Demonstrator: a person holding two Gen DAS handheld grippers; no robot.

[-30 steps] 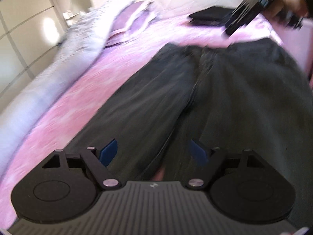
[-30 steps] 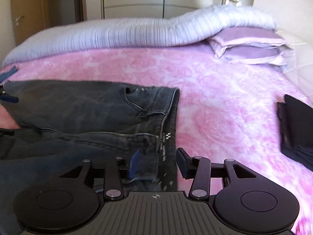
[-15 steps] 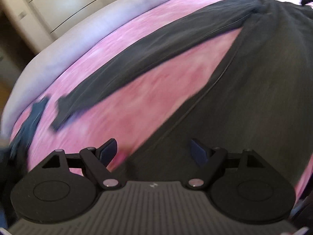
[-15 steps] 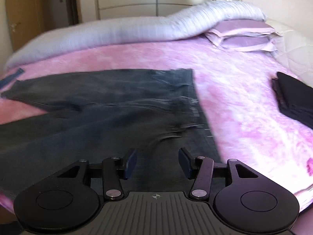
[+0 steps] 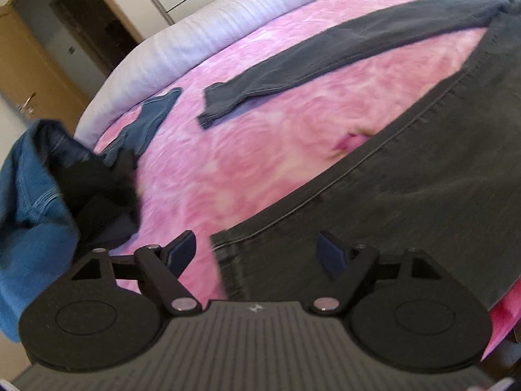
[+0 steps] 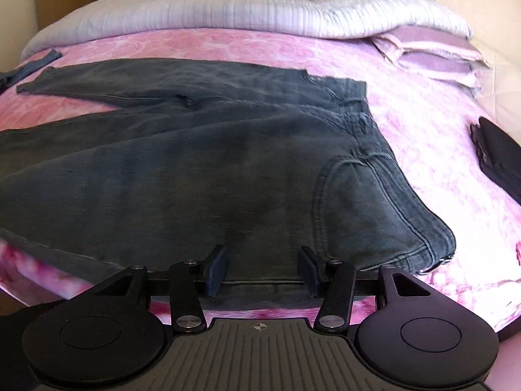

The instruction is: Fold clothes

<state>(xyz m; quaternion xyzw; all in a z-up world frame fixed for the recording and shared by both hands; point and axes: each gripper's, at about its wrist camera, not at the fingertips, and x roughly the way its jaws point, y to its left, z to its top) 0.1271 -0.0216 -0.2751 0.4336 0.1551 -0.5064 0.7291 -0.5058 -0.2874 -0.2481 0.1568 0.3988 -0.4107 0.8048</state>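
Lying flat across a pink bedspread (image 6: 423, 130), dark grey jeans (image 6: 202, 163) with both legs spread apart and the waistband toward the pillows (image 6: 433, 55). Seen past the left gripper (image 5: 257, 254): jaws wide and released, having just narrowed slightly, nothing clamped; hem corner of the near trouser leg (image 5: 374, 202) sitting between the blue fingers (image 5: 182, 251), closer to the right-hand one, with no contact visible. Farther off, the other leg (image 5: 325, 58) stretched diagonally, and a heap of blue and black clothes (image 5: 42, 202) at the bed's left edge. Seen past the right gripper (image 6: 262, 268): jaws parted, having just been opening, hovering at the near edge of the hip area beside a back pocket (image 6: 368, 208), cloth visible between the pads but not pinched. Folded black garment (image 6: 498, 156) resting well apart at far right; pale ribbed blanket (image 6: 228, 16) bunched along the far side.
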